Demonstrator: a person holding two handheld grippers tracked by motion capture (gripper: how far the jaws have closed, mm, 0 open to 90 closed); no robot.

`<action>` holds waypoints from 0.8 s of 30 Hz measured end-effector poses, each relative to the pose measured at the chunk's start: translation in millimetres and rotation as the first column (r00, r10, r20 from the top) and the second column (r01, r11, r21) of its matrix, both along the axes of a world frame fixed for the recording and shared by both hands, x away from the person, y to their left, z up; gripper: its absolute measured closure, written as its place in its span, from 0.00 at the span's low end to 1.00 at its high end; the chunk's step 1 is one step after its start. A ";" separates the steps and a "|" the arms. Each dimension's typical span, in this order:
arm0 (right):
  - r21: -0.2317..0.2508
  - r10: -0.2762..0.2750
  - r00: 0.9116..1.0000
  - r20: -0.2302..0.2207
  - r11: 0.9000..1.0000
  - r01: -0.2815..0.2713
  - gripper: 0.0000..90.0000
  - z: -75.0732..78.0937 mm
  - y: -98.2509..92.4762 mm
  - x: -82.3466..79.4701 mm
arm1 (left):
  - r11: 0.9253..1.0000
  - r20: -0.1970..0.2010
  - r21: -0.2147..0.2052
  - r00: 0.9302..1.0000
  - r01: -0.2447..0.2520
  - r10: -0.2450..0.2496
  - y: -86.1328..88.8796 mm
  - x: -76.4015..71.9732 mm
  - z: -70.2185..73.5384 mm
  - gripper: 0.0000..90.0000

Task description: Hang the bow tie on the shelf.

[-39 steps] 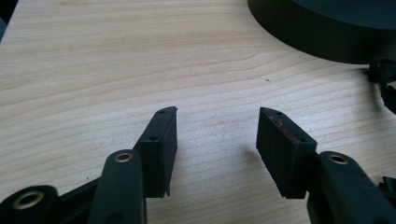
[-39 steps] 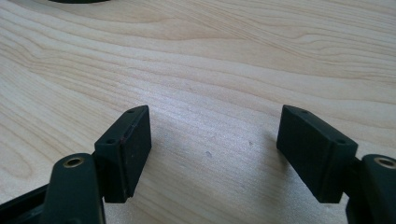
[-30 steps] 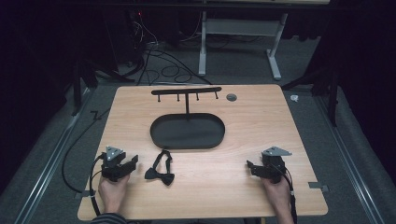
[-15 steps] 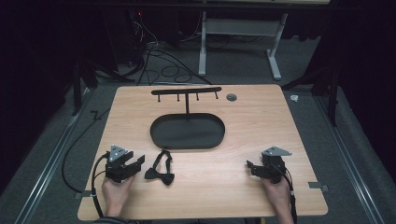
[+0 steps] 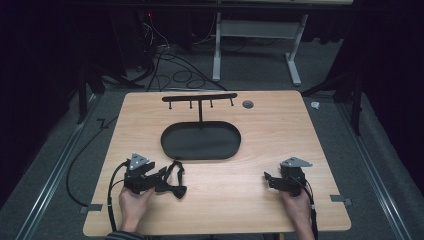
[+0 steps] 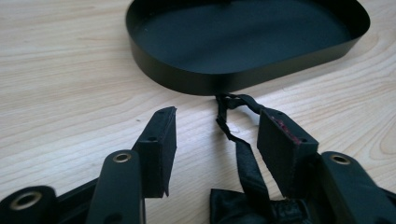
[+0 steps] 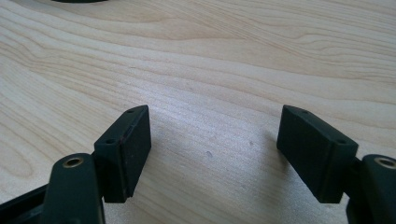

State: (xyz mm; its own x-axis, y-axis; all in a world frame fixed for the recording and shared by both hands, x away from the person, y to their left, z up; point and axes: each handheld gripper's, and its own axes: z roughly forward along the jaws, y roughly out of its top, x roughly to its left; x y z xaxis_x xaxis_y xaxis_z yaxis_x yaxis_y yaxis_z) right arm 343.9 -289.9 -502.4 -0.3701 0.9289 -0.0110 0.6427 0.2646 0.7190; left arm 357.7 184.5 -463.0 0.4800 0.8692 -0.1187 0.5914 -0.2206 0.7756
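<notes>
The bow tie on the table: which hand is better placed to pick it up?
Left. The left tool is right at the bow tie, whose strap lies between its open jaws. The right tool sits across the table, nothing between its jaws.

I count two grippers, my left gripper (image 5: 161, 176) at seven o'clock and right gripper (image 5: 270, 180) at five; one black bow tie (image 5: 175, 181); one oval tray (image 5: 172, 145); one hook rack (image 5: 200, 97) at twelve; one table (image 5: 280, 125).
</notes>
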 end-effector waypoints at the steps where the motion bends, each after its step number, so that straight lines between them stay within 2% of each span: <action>1: 0.000 0.000 1.000 0.000 1.000 0.000 0.30 0.0 0.0 0.0 | 1.000 -0.007 0.005 1.000 0.007 -0.007 -1.8 1.2 -0.7 0.53; 5: 0.000 0.000 1.000 -0.001 1.000 0.000 0.30 0.1 -0.1 0.0 | 0.999 -0.044 0.025 0.998 0.039 -0.038 -12.8 8.2 -6.9 0.57; 11: 0.001 0.000 1.000 -0.002 1.000 0.000 0.30 0.1 -0.1 0.0 | 0.997 -0.081 0.059 0.996 0.045 -0.040 -21.3 14.4 -15.4 0.63; 13: 0.001 0.001 1.000 -0.002 1.000 -0.001 0.30 0.1 -0.3 0.0 | 0.996 -0.098 0.076 0.994 0.049 -0.042 -23.4 17.1 -19.0 0.68; 16: 0.001 0.000 1.000 -0.002 1.000 0.000 0.30 0.1 -0.3 0.0 | 0.995 -0.104 0.082 0.994 0.051 -0.042 -23.9 18.1 -20.7 0.71; 24: 0.000 0.001 1.000 -0.002 1.000 -0.001 0.30 0.1 -0.3 0.0 | 0.992 -0.120 0.104 0.991 0.069 -0.057 -26.4 18.9 -26.1 0.89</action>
State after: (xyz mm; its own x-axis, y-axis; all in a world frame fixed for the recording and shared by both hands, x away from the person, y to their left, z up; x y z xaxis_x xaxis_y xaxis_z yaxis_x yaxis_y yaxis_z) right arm 343.9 -290.2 -502.3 -0.3711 0.9285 -0.0103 0.6436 0.2652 0.7179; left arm 376.7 158.1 -489.1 0.5227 0.8483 -0.0844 0.6584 -0.3388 0.6721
